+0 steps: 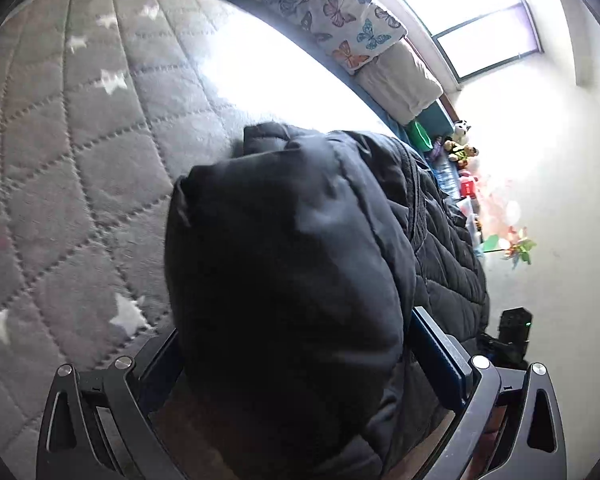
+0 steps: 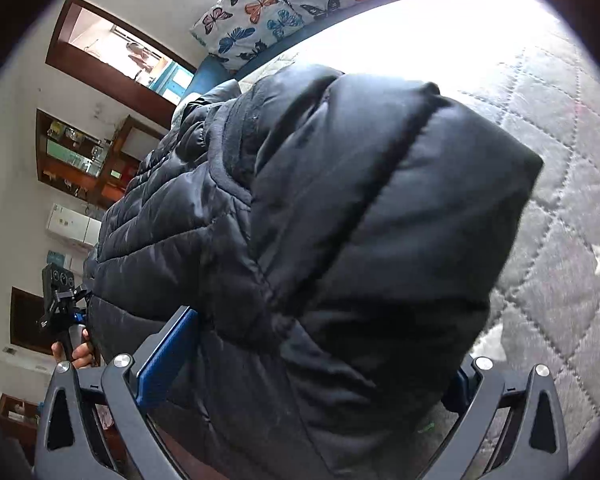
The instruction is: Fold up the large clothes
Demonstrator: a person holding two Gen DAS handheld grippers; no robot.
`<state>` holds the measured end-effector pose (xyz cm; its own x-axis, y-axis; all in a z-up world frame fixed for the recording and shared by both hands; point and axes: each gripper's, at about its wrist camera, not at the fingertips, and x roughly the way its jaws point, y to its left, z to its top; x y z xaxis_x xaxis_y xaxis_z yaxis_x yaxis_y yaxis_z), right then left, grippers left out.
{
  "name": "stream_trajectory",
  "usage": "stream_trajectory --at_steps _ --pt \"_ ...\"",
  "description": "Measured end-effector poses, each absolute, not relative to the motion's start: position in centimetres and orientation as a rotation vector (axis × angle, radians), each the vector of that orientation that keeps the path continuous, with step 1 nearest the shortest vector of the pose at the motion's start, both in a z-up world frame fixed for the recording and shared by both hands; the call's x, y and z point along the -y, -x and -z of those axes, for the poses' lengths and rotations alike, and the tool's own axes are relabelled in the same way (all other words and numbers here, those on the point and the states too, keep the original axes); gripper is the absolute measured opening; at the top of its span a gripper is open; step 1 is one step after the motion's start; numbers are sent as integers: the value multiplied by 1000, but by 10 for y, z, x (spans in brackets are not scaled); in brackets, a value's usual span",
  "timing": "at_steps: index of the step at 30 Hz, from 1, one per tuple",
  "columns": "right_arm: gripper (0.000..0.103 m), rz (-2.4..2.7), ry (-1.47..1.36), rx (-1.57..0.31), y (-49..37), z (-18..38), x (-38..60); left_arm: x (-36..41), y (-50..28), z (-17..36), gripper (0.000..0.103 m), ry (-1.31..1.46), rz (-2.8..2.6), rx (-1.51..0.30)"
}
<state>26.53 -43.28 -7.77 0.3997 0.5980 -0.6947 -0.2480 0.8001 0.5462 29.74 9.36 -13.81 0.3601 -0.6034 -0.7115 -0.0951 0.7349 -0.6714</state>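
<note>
A home bedroom is shown by a grey star-patterned quilted bedspread (image 1: 80, 160), butterfly-print pillows (image 1: 332, 12) and small plush toys (image 1: 462, 142)
</note>
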Motion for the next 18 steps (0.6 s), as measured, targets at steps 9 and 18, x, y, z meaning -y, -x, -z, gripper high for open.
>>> stream_trajectory --at_steps 9,18 --pt "103 -580 -360 -1049 -264 74 432 -91 -330 147 103 727 438 -1253" --pt "103 -623 -321 -1091 -263 73 433 -77 -349 151 103 716 518 -1316"
